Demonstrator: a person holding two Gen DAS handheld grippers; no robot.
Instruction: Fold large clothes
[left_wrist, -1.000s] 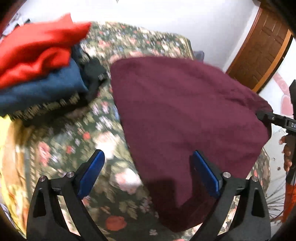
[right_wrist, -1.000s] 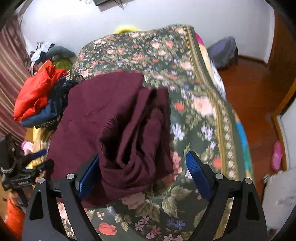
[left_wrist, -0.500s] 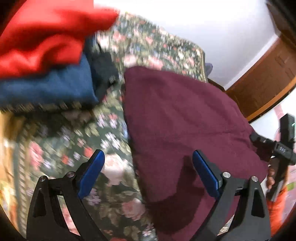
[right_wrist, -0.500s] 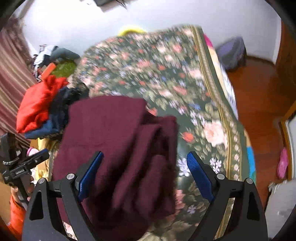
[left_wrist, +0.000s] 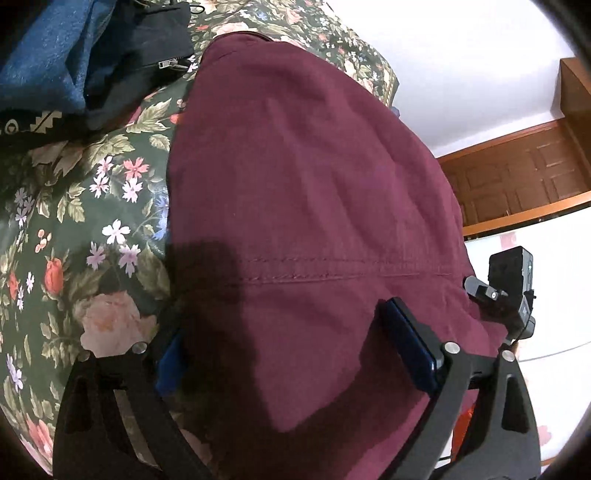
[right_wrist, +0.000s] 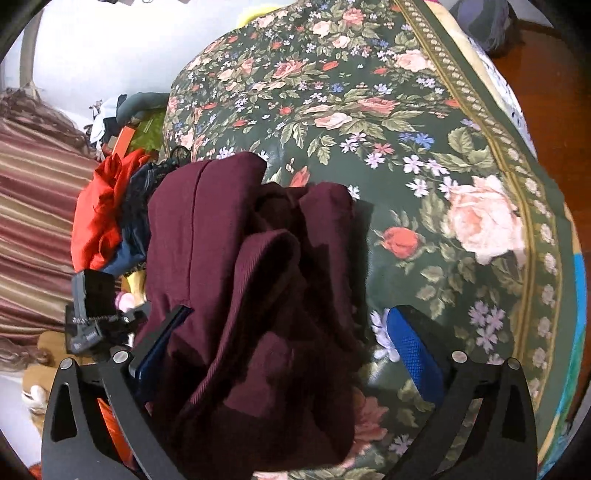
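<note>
The maroon garment (left_wrist: 306, 192) is lying on the floral bedspread (left_wrist: 85, 206), spreading smooth and flat in the left wrist view, with a stitched seam running across it near the camera. In the right wrist view the same garment (right_wrist: 236, 280) is bunching into thick folds and rolls at its near end.

The left gripper (left_wrist: 288, 354) is pointing down at the cloth with its jaws standing wide apart; the garment is lying between the blue pads (left_wrist: 410, 350), and the left-hand pad is partly hiding under the cloth edge, so whether it is touching the fabric is hard to judge. Nothing is being pinched.

The right gripper (right_wrist: 288, 350) is opening its jaws to full spread. The bunched fabric is sitting between them, resting against the left finger, while the right blue pad (right_wrist: 417, 354) is standing clear over the bedspread (right_wrist: 443, 147).

Each gripper is showing in the other's view: the right one (left_wrist: 506, 291) at the far edge of the garment, the left one (right_wrist: 96, 314) beside the cloth.

No box or basket is showing; the other clothes are simply lying heaped on the bed beyond the garment: a blue cloth (left_wrist: 44, 59) and a black zippered piece (left_wrist: 147, 40), with a red garment (right_wrist: 99, 210) on top in the right wrist view. A wooden door (left_wrist: 517, 177) is standing against the white wall.
</note>
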